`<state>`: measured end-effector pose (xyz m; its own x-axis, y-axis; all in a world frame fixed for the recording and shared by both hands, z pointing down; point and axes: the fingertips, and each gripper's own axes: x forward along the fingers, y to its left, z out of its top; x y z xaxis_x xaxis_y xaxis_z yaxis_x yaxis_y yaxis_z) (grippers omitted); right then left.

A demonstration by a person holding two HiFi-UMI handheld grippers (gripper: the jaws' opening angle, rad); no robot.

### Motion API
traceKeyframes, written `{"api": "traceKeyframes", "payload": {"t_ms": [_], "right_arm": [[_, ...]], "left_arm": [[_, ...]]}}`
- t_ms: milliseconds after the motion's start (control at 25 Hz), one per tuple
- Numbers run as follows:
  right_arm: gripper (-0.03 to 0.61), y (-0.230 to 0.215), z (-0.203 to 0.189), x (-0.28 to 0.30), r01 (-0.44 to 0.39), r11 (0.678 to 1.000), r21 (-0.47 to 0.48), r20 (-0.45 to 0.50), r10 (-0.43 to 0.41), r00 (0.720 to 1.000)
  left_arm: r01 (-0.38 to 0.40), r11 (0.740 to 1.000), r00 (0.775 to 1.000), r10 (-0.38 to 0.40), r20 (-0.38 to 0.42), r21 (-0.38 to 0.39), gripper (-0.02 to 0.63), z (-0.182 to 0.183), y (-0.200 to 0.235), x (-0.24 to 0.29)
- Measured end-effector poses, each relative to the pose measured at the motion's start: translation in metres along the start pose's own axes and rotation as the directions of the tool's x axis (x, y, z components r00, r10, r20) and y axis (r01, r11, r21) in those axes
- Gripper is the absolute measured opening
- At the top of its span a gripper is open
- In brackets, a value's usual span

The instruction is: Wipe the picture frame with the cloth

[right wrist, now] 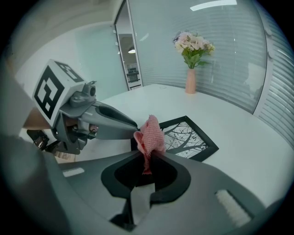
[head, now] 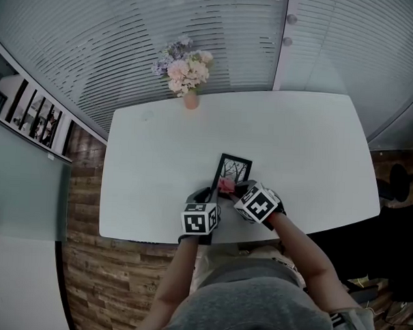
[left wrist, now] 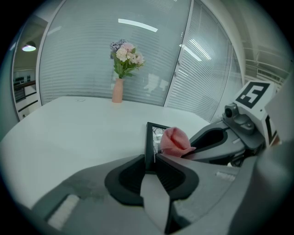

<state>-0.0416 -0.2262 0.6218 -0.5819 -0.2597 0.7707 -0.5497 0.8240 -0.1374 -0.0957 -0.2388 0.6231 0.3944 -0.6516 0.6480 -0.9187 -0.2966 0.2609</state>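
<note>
**Opposite the vase: frame held by one thin edge**

Well apart from the vase (head: 191,100), at the far side of the table (head: 310,138) from it, lies the picture frame (head: 232,170). The left gripper (left wrist: 150,160) is clamped on the frame's edge farthest from the vase. The right gripper (right wrist: 148,158) is closed on a bunched pink cloth (right wrist: 150,134) over that same end. Hard strokes could likely twist the frame out of that narrow bite or drag the cloth free, and the grippers sit close enough to knock together.
</note>
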Motion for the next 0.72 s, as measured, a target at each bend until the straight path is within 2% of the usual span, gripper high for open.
{"api": "traceKeyframes", "payload": {"t_ms": [200, 360, 720], "right_arm": [[0.043, 0.002, 0.003, -0.005, 0.051, 0.999, 0.004, 0.040, -0.051, 0.998], [0.043, 0.006, 0.000, -0.015, 0.086, 0.996, 0.006, 0.089, -0.086, 0.992], [0.043, 0.015, -0.014, -0.057, 0.132, 0.986, 0.100, 0.199, -0.150, 0.969]], "left_arm": [[-0.010, 0.999, 1.000, 0.009, 0.022, 0.040, 0.065, 0.001, -0.001, -0.001], [-0.015, 0.999, 0.999, 0.014, 0.045, 0.032, 0.065, 0.001, -0.006, -0.007], [-0.032, 0.999, 0.993, 0.028, 0.111, 0.038, 0.065, -0.005, -0.038, -0.037]]}}
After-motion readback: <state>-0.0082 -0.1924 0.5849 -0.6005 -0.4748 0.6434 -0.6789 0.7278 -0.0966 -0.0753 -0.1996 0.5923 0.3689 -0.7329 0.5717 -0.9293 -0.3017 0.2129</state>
